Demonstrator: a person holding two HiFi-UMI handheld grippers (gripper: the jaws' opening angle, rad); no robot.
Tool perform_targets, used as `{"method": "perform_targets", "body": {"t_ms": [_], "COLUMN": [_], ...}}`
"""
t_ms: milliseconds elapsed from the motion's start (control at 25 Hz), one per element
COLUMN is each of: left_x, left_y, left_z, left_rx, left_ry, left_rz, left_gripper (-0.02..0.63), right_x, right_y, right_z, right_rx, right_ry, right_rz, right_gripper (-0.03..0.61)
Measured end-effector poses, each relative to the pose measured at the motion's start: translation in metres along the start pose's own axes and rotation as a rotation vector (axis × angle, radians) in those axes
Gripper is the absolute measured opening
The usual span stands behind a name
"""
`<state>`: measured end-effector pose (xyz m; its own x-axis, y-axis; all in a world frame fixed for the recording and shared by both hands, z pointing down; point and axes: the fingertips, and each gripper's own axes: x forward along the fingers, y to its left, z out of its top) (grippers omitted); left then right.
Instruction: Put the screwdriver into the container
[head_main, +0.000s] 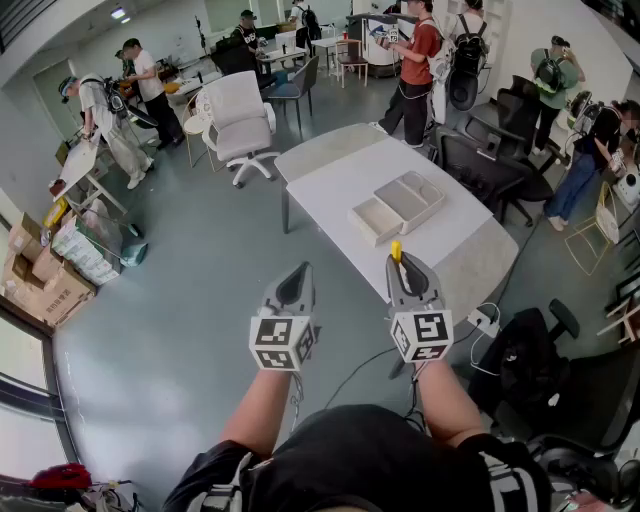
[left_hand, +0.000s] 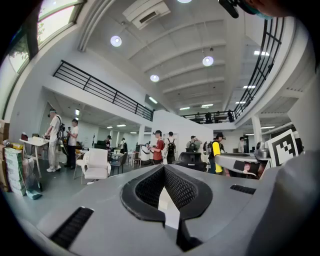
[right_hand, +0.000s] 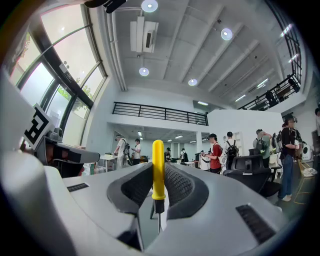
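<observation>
Right hand-held gripper (head_main: 397, 264) pinching yellow screwdriver (right_hand: 158, 165), left hand-held gripper (head_main: 299, 272) pressed together, container (head_main: 405, 203) on table (head_main: 335, 185) beyond

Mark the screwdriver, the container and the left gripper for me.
screwdriver (right_hand: 158, 167): right gripper view, on its yellow handle.
container (head_main: 378, 218): head view, on the bare floor of its near compartment.
left gripper (left_hand: 164, 168): left gripper view, where its two fingertips meet.

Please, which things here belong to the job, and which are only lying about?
For the job:
screwdriver, held in the right gripper
container on the table

Not part of it:
white chair
cardboard boxes
power strip
left gripper, shut and empty
</observation>
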<state>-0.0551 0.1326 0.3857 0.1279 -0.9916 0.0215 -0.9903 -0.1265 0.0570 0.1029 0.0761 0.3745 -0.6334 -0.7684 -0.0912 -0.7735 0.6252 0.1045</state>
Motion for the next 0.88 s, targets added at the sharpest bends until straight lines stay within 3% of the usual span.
{"method": "perform_targets", "body": {"t_ms": [880], "left_x": [0.011], "left_y": [-0.051], "left_z": [-0.017], "left_rx": [0.032], "left_ry": [0.028], "left_rz": [0.045], "left_gripper": [0.008], "right_x": [-0.012], "right_y": [-0.037], "right_z": [-0.010], "right_rx": [0.068], "right_ry": [-0.012], "right_rz": [0.080], "right_gripper": [0.067]}}
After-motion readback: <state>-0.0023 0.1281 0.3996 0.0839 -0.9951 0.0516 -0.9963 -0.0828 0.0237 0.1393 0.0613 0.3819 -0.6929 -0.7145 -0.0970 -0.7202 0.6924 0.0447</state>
